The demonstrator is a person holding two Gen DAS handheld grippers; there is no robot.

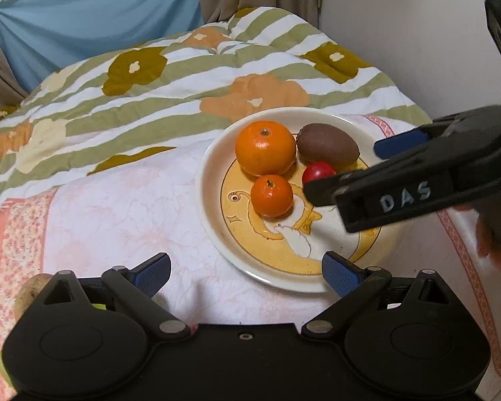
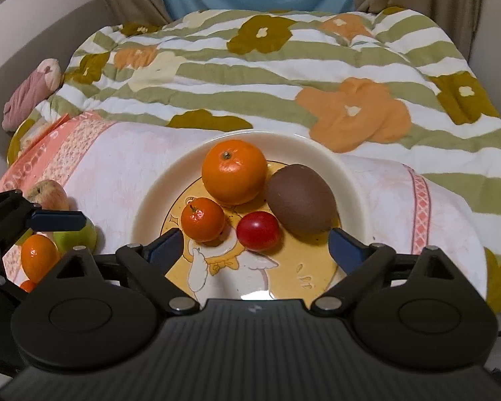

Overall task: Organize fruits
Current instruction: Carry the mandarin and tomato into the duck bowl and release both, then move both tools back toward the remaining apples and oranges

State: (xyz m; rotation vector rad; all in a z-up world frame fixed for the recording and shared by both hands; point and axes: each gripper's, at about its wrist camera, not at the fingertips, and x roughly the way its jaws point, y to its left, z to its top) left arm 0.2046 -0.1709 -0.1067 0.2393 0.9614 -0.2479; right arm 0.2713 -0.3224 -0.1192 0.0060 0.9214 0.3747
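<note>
plate (image 2: 317, 153): cream rim, yellow cartoon centre, lying on a pale pink towel (image 2: 117, 153) spread over a bed.
large orange (image 2: 234, 171): at the back of the plate, stem up, touching the small orange in front of it.
small orange (image 2: 202, 219): front left on the plate, just beside the red fruit.
red fruit (image 2: 258, 230): small, round and glossy, front centre, close against the brown fruit.
brown fruit (image 2: 300, 198): egg-shaped, on the right of the plate, perhaps a kiwi; its skin is too smooth to be sure.
right gripper (image 2: 255, 244): fingers spread wide, nothing between the pads, poised low over the near half of the plate just short of the fruits.
left gripper (image 1: 245, 269): fingers apart and empty, above the towel and the plate's near rim.
loose fruits: an apple (image 2: 48, 195), a green fruit (image 2: 75, 235) and another orange (image 2: 38, 255) on the towel left of the plate.
bedding: striped floral quilt (image 2: 267, 73) behind the towel.
</note>
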